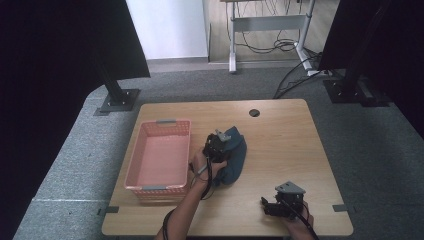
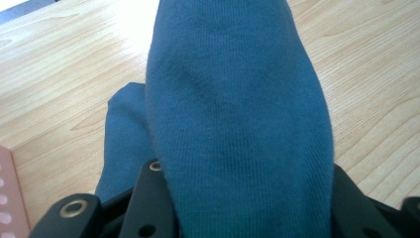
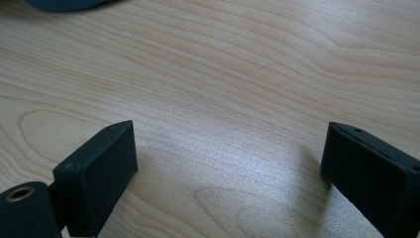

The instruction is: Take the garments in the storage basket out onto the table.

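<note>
Wood grain of the table [image 3: 223, 74] is seen between the wide-parted, empty jaws of the right gripper [image 1: 268, 206], held at five o'clock near the front edge. Toward the centre, a blue cloth [image 2: 237, 119] is clamped between the jaws of the left gripper [image 1: 218, 143]. At nine o'clock, just beside it, a pink basket [image 1: 131, 165] is set.

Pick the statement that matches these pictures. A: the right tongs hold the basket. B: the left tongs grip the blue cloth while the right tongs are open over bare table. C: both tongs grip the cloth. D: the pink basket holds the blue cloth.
B: the blue cloth runs between the jaws of the left tongs, while the right tongs gape over bare wood and the pink basket lies empty.
</note>
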`<move>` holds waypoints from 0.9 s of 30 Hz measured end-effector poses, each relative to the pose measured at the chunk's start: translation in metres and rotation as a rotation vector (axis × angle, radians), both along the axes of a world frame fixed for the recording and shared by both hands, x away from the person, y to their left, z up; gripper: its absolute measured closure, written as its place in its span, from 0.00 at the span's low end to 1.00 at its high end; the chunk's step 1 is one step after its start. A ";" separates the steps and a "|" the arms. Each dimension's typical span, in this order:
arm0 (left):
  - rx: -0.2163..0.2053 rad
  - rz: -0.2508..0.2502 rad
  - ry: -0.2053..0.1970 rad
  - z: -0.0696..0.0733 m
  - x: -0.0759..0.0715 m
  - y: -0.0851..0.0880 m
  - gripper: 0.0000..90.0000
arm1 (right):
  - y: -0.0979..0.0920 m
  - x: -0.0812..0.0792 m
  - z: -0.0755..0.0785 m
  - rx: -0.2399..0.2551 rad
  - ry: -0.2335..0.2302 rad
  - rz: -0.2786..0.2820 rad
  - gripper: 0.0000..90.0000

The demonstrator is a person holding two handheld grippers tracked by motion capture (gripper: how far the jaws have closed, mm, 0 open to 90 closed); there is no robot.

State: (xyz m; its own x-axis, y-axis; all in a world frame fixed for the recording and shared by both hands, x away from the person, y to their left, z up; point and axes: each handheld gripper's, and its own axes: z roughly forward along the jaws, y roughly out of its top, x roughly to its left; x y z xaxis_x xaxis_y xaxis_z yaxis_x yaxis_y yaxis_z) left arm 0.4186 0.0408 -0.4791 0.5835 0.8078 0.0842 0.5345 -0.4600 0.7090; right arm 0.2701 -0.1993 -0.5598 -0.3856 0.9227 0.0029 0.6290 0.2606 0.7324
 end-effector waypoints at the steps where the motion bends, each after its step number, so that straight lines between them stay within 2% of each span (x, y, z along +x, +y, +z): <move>1: -0.003 0.000 0.003 0.000 0.000 0.001 0.69 | 0.000 0.000 0.000 0.000 0.000 0.000 0.08; 10: -0.005 -0.004 0.005 0.002 -0.001 0.002 0.62 | 0.000 0.000 0.000 0.000 0.000 -0.001 0.08; 18: -0.019 -0.008 0.009 0.005 -0.002 0.003 0.40 | 0.000 0.000 0.000 0.001 0.001 -0.002 0.08; 20: -0.010 -0.016 0.012 0.006 -0.002 0.003 0.35 | 0.000 0.000 0.000 -0.001 -0.001 -0.002 0.08; 27: -0.006 -0.031 0.005 0.005 -0.005 0.001 0.27 | 0.000 0.000 0.000 -0.001 -0.001 -0.001 0.08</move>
State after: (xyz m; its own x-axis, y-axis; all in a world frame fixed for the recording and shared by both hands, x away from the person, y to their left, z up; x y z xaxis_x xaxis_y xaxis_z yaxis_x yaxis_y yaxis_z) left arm 0.4137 0.0422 -0.4739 0.6089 0.7895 0.0762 0.5237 -0.4723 0.7090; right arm 0.2699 -0.1991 -0.5598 -0.3845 0.9231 0.0018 0.6289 0.2605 0.7326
